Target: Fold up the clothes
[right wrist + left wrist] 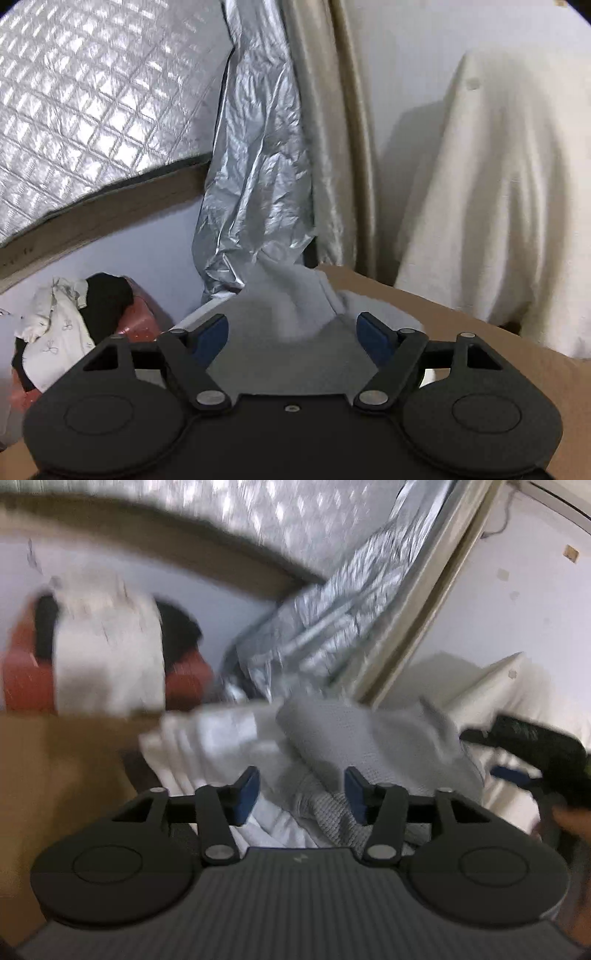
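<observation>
A grey knit garment (369,734) lies bunched on a white garment (207,734) on the brown tabletop (62,775). My left gripper (301,794) hangs just over this pile, jaws apart, its blue pads (247,794) clear of the cloth under them. In the right wrist view the grey garment (291,295) rises in a peak between the spread jaws of my right gripper (291,332), and its pads (212,332) do not press on it. The right gripper (517,771) also shows at the right edge of the left wrist view, held by a hand (570,819).
A red tub (138,317) at the left holds a white patterned cloth (59,325) and a black one (107,295). Crumpled silver foil sheeting (258,166) and a quilted silver panel (92,92) hang behind. A cream cloth (498,184) drapes something at the right, behind the table edge (461,317).
</observation>
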The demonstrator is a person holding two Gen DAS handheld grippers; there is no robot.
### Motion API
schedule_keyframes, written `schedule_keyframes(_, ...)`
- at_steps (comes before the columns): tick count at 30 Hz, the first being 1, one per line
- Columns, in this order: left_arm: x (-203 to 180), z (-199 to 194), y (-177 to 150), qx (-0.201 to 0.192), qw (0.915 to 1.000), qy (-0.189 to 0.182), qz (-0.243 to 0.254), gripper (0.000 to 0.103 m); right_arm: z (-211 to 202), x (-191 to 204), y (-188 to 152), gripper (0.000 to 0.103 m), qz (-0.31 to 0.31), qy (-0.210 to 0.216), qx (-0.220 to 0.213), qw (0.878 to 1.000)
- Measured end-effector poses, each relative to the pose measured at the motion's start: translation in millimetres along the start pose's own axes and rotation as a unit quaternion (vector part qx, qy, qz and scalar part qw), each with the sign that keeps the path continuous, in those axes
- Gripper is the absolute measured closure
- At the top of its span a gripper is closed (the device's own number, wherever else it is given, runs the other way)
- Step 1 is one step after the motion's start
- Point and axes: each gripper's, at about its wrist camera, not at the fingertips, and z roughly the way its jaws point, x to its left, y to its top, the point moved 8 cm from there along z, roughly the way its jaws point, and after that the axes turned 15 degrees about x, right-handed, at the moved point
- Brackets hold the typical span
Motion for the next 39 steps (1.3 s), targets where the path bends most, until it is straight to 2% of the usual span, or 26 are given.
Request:
schedule_keyframes(3, -18.4, -31.4, 2.1, -0.026, 0.9994, -0.003, 0.023, 0.011, -31.0, -1.9, -26.2, 0.022, 0.017, 0.037, -0.004, 0.999)
schedule_keyframes(7, -36.6, -61.5, -2.1, -0.034, 0.996, 0.049, 0.065, 0.0, -73.9, -3.9, -57.6, 0.02, 0.019, 0.066, -0.013, 0.998)
schedule_keyframes(9, -45.5, -65.5, -12.5, -0.008, 0.9966, 0.04, 0.072, 0.0, -92.2, -5.1, -70.9, 0.017, 0.008, 0.066, -0.012, 0.998)
schedule_keyframes(11, -56.3, -64.7, -28.0, 0.031, 0.9964, 0.015, 0.078, 0.0, -107.8, -4.3, -83.0, 0.017, -0.019, 0.045, -0.009, 0.999)
schedule_keyframes(15, -71.4, -73.0, -55.6, 0.063, 0.9938, 0.024, 0.089, 0.0, -138.7, -3.4, -106.0, 0.017, -0.066, 0.015, 0.003, 0.998)
schedule_keyframes(18, -80.5, -84.9, -72.8, 0.078, 0.9902, 0.046, 0.107, 0.0, -164.8, -7.2, -127.7, 0.017, -0.078, 0.007, 0.013, 0.997)
schedule_keyframes(25, -112.2, -125.8, -109.4, 0.084, 0.9852, 0.043, 0.143, 0.0, -225.8, -20.6, -194.2, 0.017, -0.087, 0.01, 0.004, 0.996)
schedule_keyframes(30, -122.3, -155.5, -142.7, 0.076, 0.9776, 0.084, 0.177, 0.0, -253.2, -38.2, -229.6, 0.017, -0.07, 0.001, 0.003, 0.998)
schedule_keyframes(34, -123.2, -159.9, -176.6, 0.098, 0.9695, 0.102, 0.2, 0.0, -270.6, -49.2, -258.3, 0.012, -0.063, -0.004, 0.009, 0.998)
schedule_keyframes(36, -123.0, -161.1, -196.2, 0.125, 0.9623, 0.104, 0.218, 0.0, -276.8, -57.9, -272.5, 0.012, -0.047, -0.001, 0.011, 0.999)
schedule_keyframes(39, -116.7, -165.1, -222.7, 0.149, 0.958, 0.1, 0.224, 0.0, -281.2, -59.7, -298.1, 0.011, -0.082, -0.02, -0.002, 0.996)
